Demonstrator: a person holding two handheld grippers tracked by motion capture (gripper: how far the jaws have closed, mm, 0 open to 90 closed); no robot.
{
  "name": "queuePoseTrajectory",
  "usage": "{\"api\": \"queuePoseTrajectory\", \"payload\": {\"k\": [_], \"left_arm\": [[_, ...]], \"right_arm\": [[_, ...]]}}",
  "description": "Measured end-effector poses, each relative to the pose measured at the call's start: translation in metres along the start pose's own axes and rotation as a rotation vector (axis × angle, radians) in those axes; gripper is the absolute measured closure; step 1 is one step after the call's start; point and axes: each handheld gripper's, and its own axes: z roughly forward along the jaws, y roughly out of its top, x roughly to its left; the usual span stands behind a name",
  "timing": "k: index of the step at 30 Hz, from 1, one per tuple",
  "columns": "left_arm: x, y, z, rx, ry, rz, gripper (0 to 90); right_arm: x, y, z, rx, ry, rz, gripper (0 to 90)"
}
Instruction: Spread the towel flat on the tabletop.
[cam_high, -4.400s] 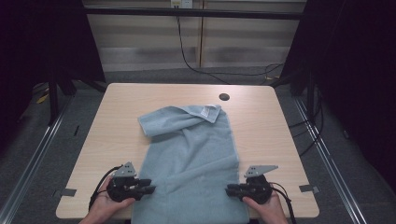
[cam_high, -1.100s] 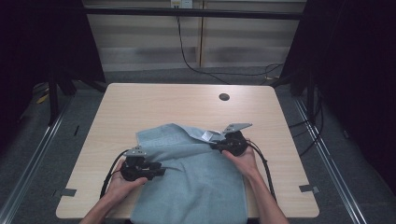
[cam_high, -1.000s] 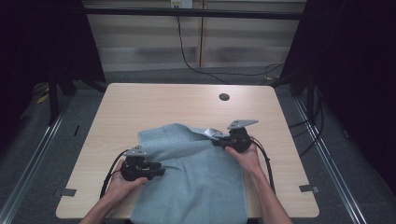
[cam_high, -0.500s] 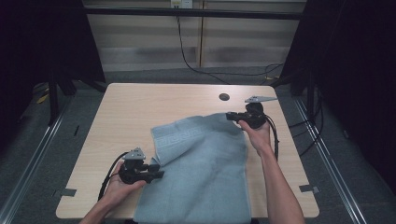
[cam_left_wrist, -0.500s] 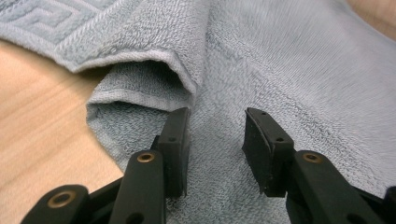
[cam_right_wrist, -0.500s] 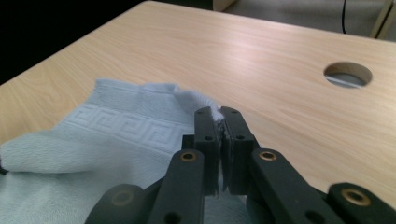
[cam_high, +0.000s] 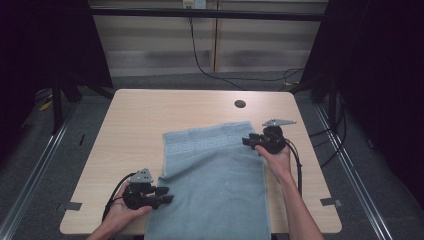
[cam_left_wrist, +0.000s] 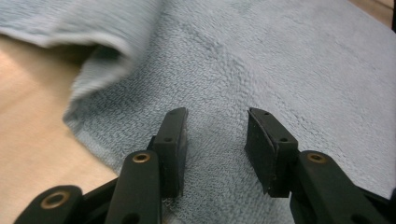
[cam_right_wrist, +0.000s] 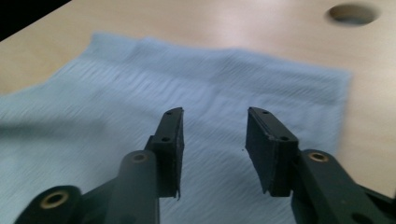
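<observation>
Left gripper (cam_high: 167, 195) sits at the near left edge of the soft light-blue terry towel (cam_high: 215, 180), jaws apart, nothing pinched, towel pile just beneath and ahead of them. Towel looks light, limp, will drape and bunch; best taken by a corner or hem. It lies spread on the pale wooden bench (cam_high: 135, 120). Right gripper (cam_high: 248, 141) at the far right corner has just been opening, jaws apart with nothing between them, towel below.

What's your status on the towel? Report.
Right tool open at the towel's far right corner, jaws just opened, nothing between them. Left tool open at the near left edge. Left edge lifted in a fold. Table free of obstructions.
</observation>
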Motion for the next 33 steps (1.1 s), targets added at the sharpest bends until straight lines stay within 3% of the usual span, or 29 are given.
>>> {"api": "queuePoseTrajectory", "payload": {"k": [3, 5, 6, 7, 9, 10, 11, 12, 13, 14, 16, 20, 22, 24, 26, 30, 33], "left_arm": [[-0.002, -0.001, -0.001, -0.001, -0.017, -0.036, 58.2], [-0.002, 0.004, 0.000, -0.043, -0.001, -0.027, 58.2], [0.000, 0.009, 0.001, -0.053, -0.019, -0.029, 58.2], [0.002, 0.015, 0.003, -0.068, -0.010, -0.035, 58.4], [0.010, 0.027, 0.013, -0.049, 0.021, -0.025, 59.4], [0.016, 0.030, 0.018, -0.044, 0.064, -0.028, 59.7], [0.023, 0.032, 0.022, -0.050, 0.103, -0.055, 60.0], [0.031, 0.033, 0.025, -0.040, 0.101, -0.079, 59.9], [0.038, 0.034, 0.026, -0.048, 0.096, -0.091, 60.5], [0.043, 0.036, 0.026, -0.055, 0.117, -0.108, 62.6], [0.050, 0.041, 0.028, -0.054, 0.154, -0.099, 63.6], [0.062, 0.048, 0.037, -0.093, 0.179, -0.087, 63.9], [0.067, 0.050, 0.040, -0.110, 0.162, -0.121, 63.6], [0.064, 0.051, 0.038, -0.075, 0.151, -0.089, 62.8], [0.056, 0.047, 0.035, -0.051, 0.156, -0.052, 62.4], [0.040, 0.036, 0.027, -0.025, 0.137, 0.001, 61.3], [0.032, 0.027, 0.020, -0.029, 0.109, 0.001, 60.8]], "right_arm": [[0.025, -0.028, 0.001, 0.079, 0.050, -0.050, 63.7], [0.036, -0.045, 0.003, 0.126, 0.070, -0.063, 63.3], [0.040, -0.052, 0.002, 0.132, 0.078, -0.069, 63.1], [0.043, -0.056, -0.002, 0.108, 0.053, -0.079, 63.2], [0.044, -0.054, -0.009, 0.100, 0.042, -0.078, 64.7], [0.043, -0.053, -0.009, 0.111, 0.043, -0.078, 64.8], [0.043, -0.054, -0.009, 0.132, 0.041, -0.078, 65.0], [0.044, -0.057, -0.009, 0.163, 0.028, -0.087, 65.3], [0.046, -0.059, -0.010, 0.152, 0.025, -0.102, 65.1], [0.048, -0.060, -0.013, 0.163, 0.028, -0.102, 65.1], [0.050, -0.062, -0.016, 0.174, 0.026, -0.109, 63.9], [0.051, -0.063, -0.015, 0.163, 0.030, -0.106, 64.4], [0.045, -0.060, -0.010, 0.143, 0.004, -0.100, 64.2], [0.037, -0.057, -0.004, 0.110, -0.030, -0.082, 63.6], [0.033, -0.054, -0.001, 0.107, -0.024, -0.055, 60.9], [0.042, -0.057, -0.006, 0.140, -0.011, -0.096, 59.6], [0.048, -0.063, -0.015, 0.149, 0.021, -0.100, 59.7]]}}
